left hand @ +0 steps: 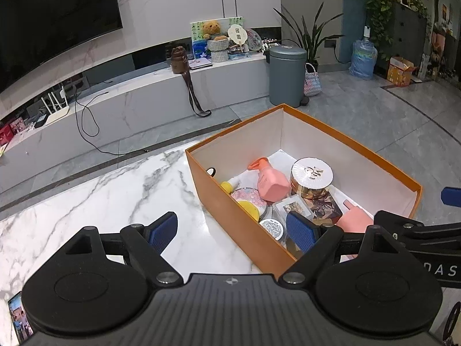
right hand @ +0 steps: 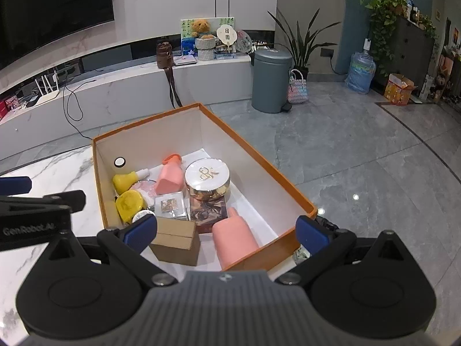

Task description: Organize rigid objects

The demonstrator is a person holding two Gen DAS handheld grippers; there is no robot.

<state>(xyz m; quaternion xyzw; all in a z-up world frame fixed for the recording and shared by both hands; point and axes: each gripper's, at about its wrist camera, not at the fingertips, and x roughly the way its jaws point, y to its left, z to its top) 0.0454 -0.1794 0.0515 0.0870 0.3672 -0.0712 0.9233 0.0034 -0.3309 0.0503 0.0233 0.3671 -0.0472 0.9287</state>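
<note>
An orange box [left hand: 230, 201] [right hand: 259, 161] with a white inside stands on the marble table [left hand: 100, 196]. It holds a pink pump bottle [left hand: 270, 181] [right hand: 170, 178], a round gold and white jar [left hand: 311, 177] [right hand: 207, 181], yellow containers [right hand: 128, 201], a small cardboard box [right hand: 175, 240], a pink cup [right hand: 234, 236] and other small items. My left gripper [left hand: 232, 230] is open and empty, straddling the box's near left wall. My right gripper [right hand: 226, 230] is open and empty above the box's near end.
A phone [left hand: 18, 317] lies at the table's near left corner. Beyond the table are a grey floor, a grey bin [left hand: 286, 72], a low marble TV bench [left hand: 144, 95] with a brown bag [left hand: 180, 60], plants and a water jug [right hand: 360, 72].
</note>
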